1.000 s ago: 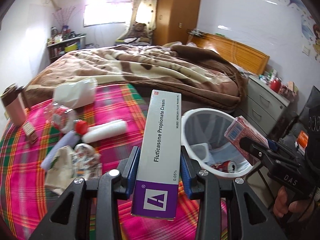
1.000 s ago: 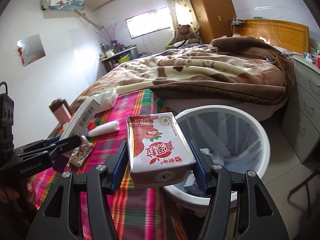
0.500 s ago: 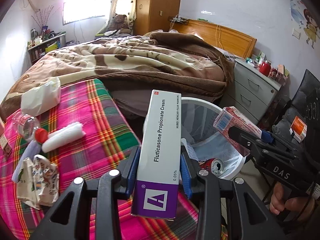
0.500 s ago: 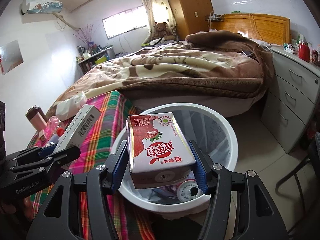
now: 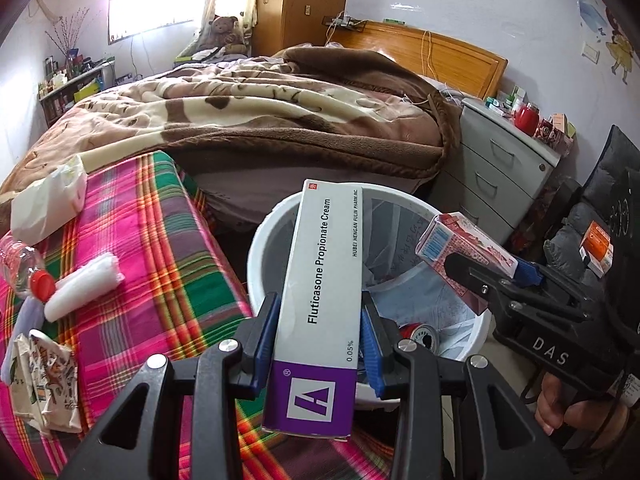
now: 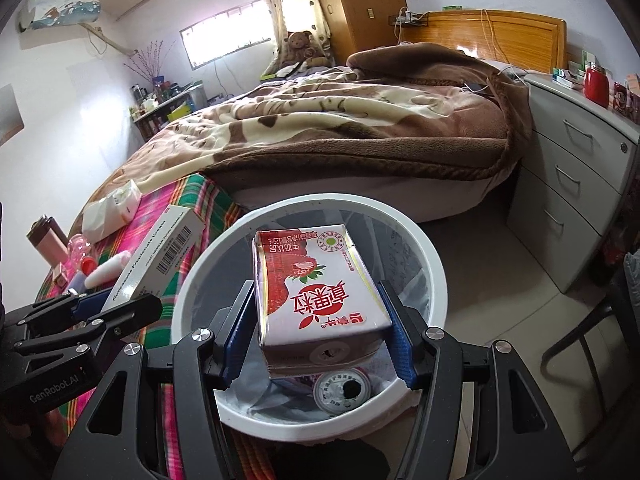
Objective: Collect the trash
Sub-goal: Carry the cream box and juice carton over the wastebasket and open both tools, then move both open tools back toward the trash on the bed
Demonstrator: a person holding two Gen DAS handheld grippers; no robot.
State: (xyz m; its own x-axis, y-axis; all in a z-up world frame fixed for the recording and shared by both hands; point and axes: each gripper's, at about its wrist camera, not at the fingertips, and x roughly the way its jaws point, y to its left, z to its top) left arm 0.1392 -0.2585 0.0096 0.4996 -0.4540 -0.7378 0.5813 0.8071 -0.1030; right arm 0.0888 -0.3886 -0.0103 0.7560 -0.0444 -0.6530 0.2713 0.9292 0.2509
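Observation:
My left gripper (image 5: 320, 316) is shut on a long white and purple cream box (image 5: 320, 304), held at the near left rim of the white trash bin (image 5: 264, 240). My right gripper (image 6: 318, 316) is shut on a red and white drink carton (image 6: 316, 292), held over the bin's opening (image 6: 432, 264). The bin holds a can (image 6: 342, 390) and crumpled paper. In the left wrist view the right gripper (image 5: 476, 260) holds the carton (image 5: 460, 240) over the bin's right side. In the right wrist view the left gripper (image 6: 120, 300) holds the cream box (image 6: 160, 256) left of the bin.
On the plaid cloth (image 5: 160, 248) lie a white roll (image 5: 84, 280), a red-capped bottle (image 5: 24, 268), a crumpled wrapper (image 5: 44, 384) and a white bag (image 5: 48, 200). The bed (image 5: 260, 112) is behind the bin, grey drawers (image 5: 496, 168) to its right.
Both grippers have moved from above the plaid cloth to the bin. The carton is now over the bin's opening and the cream box at its rim. Both stay shut.

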